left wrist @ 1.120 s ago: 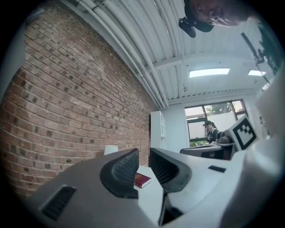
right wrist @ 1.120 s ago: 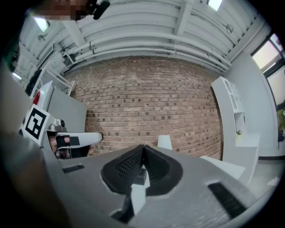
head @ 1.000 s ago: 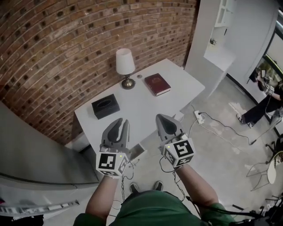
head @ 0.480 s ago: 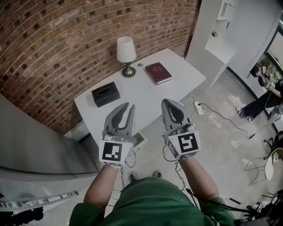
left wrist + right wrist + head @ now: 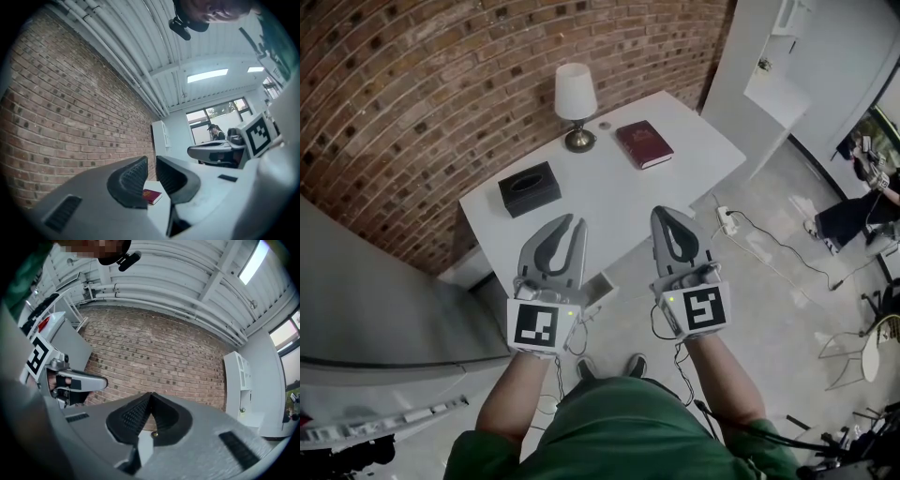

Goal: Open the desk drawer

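Right gripper point(image 5: 662, 212) is pinched closed on nothing, left gripper point(image 5: 574, 221) slightly parted and empty. The drawer point(image 5: 602, 289) under the desk point(image 5: 609, 197) looks rigid and probably slides light — I'd hook its front lip.

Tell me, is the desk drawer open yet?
Nothing looks done yet. In hand: both grippers hover before the white desk, touching nothing; the left gripper is slightly open, the right gripper shut. A white boxy part pokes out under the desk edge; I can't tell if it's the drawer. Left: reach, grip, pull.
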The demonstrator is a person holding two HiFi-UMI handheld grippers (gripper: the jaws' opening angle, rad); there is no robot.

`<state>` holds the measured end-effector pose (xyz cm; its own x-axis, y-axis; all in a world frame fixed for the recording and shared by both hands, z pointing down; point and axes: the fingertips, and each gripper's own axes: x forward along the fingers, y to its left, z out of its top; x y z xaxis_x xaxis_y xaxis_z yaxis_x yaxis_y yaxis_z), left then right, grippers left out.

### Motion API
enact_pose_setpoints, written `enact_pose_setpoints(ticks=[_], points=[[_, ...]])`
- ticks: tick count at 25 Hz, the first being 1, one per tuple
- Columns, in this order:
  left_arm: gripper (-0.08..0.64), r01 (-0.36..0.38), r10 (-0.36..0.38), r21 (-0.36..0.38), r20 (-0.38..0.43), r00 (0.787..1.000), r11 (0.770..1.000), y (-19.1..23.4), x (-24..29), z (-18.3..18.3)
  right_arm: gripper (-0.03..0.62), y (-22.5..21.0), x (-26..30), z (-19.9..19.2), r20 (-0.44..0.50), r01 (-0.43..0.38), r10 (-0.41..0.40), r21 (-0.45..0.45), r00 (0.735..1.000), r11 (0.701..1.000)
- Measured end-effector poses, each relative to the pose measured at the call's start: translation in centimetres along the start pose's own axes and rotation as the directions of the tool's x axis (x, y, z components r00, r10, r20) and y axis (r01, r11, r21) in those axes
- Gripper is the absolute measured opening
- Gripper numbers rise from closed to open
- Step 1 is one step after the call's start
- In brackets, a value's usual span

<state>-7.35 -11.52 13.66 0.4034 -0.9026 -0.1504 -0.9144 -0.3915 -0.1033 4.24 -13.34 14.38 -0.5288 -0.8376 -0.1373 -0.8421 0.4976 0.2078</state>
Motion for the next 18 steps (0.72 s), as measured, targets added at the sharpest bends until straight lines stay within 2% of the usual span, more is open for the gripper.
enact_pose_setpoints(ticks=[3,18], points=[[0.052,0.017,-0.017,-0.005,-0.026,1.000,1.000,-0.21,-0.14,-0.61,0.002,0.15,-0.05,-0.01,0.003,-0.004,0.004,-0.006,1.000,1.000],[0.052,0.006,-0.006,-0.006,-0.037,0.999,1.000,0.30,-0.25,-0.81,0.000,0.32,0.01,0.12,-0.004,-0.003,0.003,-0.010,1.000,1.000]])
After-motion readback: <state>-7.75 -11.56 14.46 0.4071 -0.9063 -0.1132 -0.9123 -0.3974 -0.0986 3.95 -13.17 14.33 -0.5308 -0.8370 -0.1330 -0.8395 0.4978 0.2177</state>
